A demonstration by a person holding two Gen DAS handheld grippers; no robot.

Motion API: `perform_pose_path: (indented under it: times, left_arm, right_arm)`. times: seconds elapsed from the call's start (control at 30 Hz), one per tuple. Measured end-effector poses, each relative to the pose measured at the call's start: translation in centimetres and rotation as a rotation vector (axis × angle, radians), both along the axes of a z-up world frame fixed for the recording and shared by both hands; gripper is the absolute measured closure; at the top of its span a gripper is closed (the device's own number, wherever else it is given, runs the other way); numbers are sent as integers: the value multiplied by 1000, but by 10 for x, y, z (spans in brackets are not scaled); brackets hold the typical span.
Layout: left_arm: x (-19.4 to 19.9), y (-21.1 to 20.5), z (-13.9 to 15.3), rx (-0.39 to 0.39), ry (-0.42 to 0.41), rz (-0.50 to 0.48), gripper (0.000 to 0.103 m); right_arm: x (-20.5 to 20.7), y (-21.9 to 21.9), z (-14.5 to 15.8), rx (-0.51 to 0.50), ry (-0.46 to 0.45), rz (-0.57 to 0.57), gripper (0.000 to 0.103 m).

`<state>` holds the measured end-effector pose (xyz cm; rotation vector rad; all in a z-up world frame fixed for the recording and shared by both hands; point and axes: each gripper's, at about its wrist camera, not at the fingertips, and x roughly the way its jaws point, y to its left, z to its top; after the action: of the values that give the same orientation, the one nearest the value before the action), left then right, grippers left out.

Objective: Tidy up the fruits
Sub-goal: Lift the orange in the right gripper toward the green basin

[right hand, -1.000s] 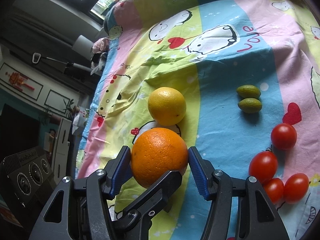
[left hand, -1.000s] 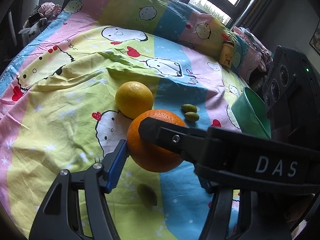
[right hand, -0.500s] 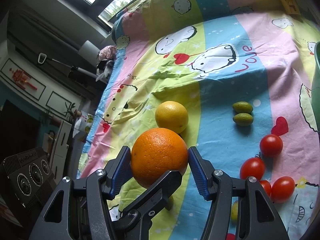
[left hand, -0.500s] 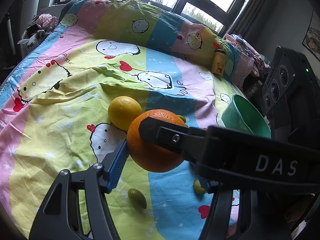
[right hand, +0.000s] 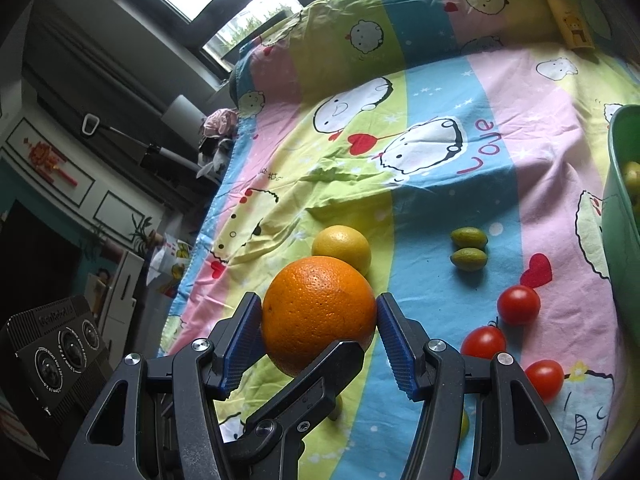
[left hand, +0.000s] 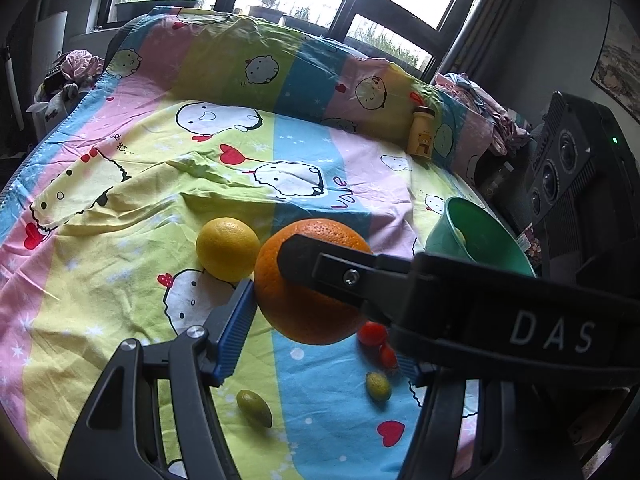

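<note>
While the large round orange [right hand: 319, 314] stays clamped between both grippers' blue pads, left gripper [left hand: 316, 304] and right gripper [right hand: 319, 334], it has risen higher off the cartoon-print bedsheet [left hand: 120, 240], leaving the yellow lemon [left hand: 227, 249] below, with the green plastic bowl [left hand: 440, 236] holding small yellow-green fruits [right hand: 632, 174].

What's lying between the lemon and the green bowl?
In the right wrist view, two small green fruits lie on the sheet between the lemon and green bowl.

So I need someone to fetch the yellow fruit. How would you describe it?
On the cartoon bedsheet, look just behind the big orange held in the grippers. The yellow fruit lies there: round, smaller than the orange, and the only plain yellow one.
</note>
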<state>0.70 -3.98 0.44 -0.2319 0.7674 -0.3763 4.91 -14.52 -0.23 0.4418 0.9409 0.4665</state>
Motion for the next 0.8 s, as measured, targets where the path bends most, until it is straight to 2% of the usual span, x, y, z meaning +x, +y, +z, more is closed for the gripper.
perform_pose_path:
  times: [0.8]
  left_arm:
    - [11,-68,29,74,-89,-153,41]
  right_arm:
    - [-14,-72,23,82,-89,-163,41]
